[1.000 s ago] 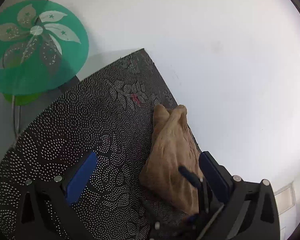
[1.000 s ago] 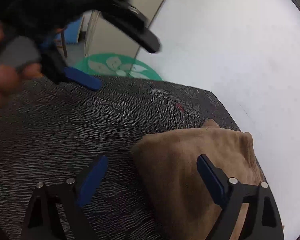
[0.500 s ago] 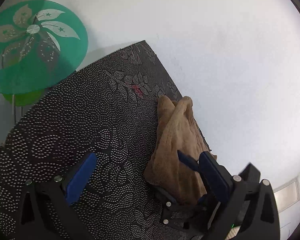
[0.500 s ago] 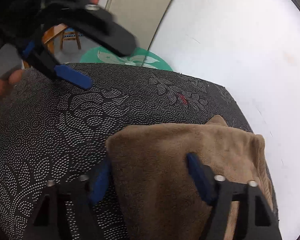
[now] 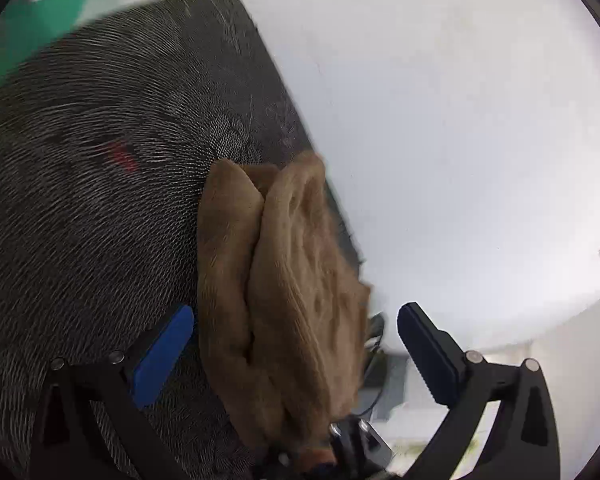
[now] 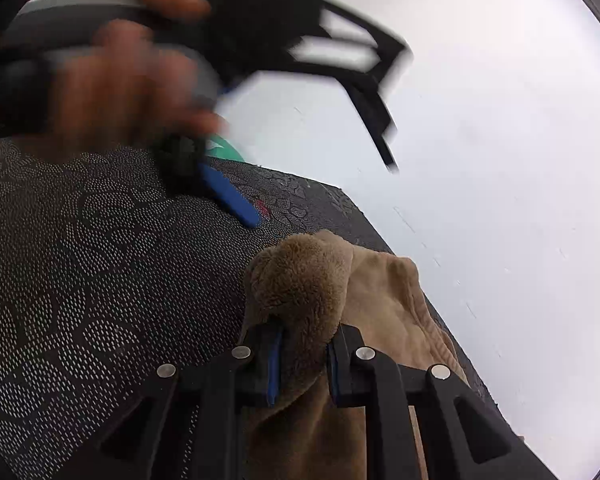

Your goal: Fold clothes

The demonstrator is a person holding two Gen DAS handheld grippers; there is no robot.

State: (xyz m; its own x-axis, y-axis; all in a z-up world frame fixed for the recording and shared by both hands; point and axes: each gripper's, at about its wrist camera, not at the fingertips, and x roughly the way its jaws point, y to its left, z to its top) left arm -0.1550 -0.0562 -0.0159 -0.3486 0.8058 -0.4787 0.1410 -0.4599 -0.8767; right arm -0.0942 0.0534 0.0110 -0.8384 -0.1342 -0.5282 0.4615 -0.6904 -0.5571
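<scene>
Tan fleece garment [image 6: 300,284] pinched in right tool [image 6: 300,354], left tool [image 5: 296,344] wide, no legible writing

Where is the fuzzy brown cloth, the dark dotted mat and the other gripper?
brown cloth [image 6: 300,280]: right wrist view, on the bunched fuzzy fold.
dotted mat [image 6: 80,280]: right wrist view, on a bare patch.
left gripper [image 6: 316,184]: right wrist view, between its two fingertips.
</scene>
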